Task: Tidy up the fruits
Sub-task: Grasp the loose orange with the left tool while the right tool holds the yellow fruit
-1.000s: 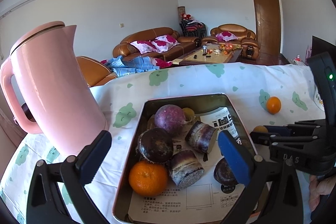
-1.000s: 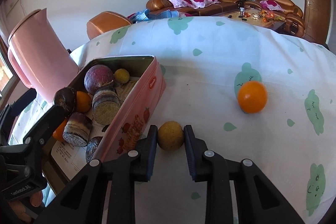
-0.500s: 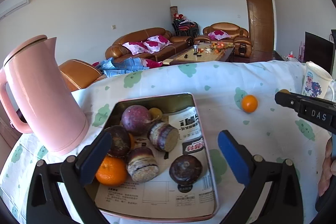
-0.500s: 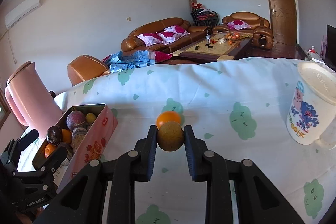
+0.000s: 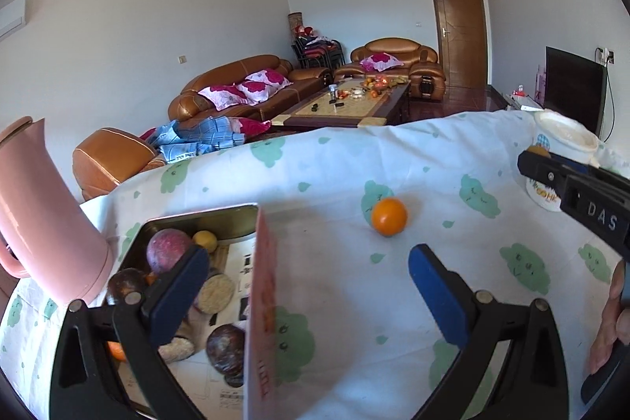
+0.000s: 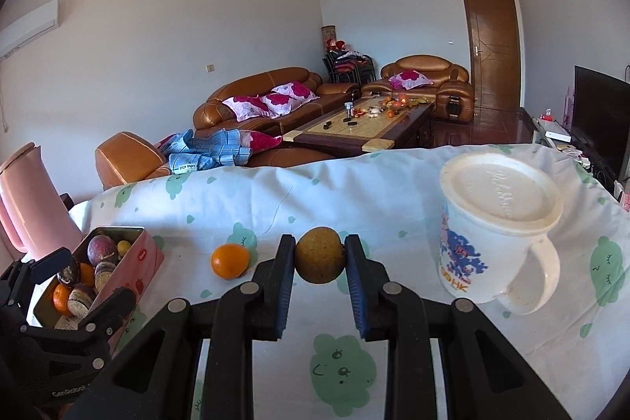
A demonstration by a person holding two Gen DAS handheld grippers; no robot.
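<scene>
From the left wrist, the left gripper (image 5: pixel 307 264) hangs with its jaws wide apart and nothing between them, straddling the right wall of the pink tin (image 5: pixel 262 302). The tin, near the table's left edge beside the pink kettle (image 5: pixel 43 219), holds several fruits. An orange (image 5: pixel 389 216) lies alone on the tablecloth (image 5: pixel 453 191) mid-table.

From the right wrist, the right gripper (image 6: pixel 319 258) is clamped on a brownish-yellow round fruit (image 6: pixel 319 254), held above the cloth between the orange and the white mug (image 6: pixel 492 235).
</scene>
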